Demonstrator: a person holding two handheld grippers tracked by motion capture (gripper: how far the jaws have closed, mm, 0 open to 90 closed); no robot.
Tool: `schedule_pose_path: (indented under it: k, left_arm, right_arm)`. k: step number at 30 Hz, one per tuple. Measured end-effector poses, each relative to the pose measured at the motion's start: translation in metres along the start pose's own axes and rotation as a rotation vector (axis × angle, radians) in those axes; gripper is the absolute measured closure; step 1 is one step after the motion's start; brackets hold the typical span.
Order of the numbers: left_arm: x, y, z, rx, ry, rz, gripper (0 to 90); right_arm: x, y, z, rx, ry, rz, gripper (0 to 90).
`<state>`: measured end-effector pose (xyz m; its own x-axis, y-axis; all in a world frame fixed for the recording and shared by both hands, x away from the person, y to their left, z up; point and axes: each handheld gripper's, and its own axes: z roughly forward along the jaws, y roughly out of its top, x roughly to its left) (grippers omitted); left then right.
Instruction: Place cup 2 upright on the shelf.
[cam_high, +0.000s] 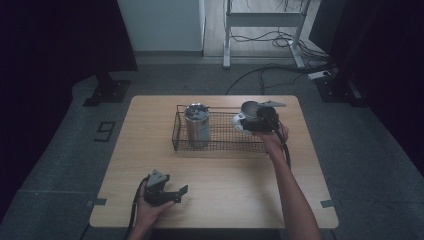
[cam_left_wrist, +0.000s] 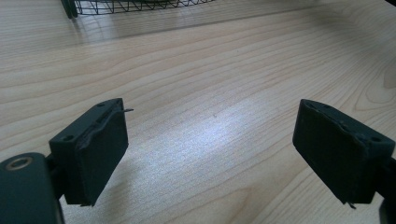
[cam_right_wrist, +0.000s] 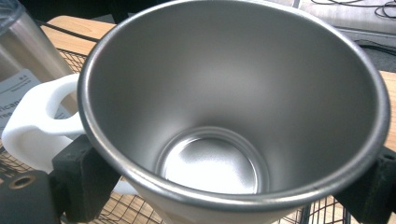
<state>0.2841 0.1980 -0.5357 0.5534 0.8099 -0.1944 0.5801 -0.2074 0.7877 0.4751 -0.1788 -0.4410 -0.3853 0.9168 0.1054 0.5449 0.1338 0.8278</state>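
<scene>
Left gripper (cam_high: 172, 194): near table (cam_high: 225, 200) edge, jaws wide apart, holding nothing.
Right gripper (cam_high: 257, 122): jaws clamped on a steel mug (cam_right_wrist: 233, 116) with white handle (cam_right_wrist: 37, 121), over the wire basket's (cam_high: 220, 145) right end.
Mug: empty inside.
Wire basket: holds an upright steel tumbler (cam_high: 197, 125) at its left.
Tumbler label (cam_right_wrist: 14, 93): print too cut off to read.

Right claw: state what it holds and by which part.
The right claw holds a steel mug with a white handle, clamped across the body just below the rim, above the wire basket.
</scene>
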Motion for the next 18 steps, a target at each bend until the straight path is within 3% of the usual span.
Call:
schedule_pose_path:
  k: [18]
  left_arm:
    - [0.000, 0.000, 0.000, 0.006, 0.007, 0.002, 10.6]
  right_arm:
    - [-0.004, -0.011, 0.021, 0.041, -0.024, 0.016, 8.1]
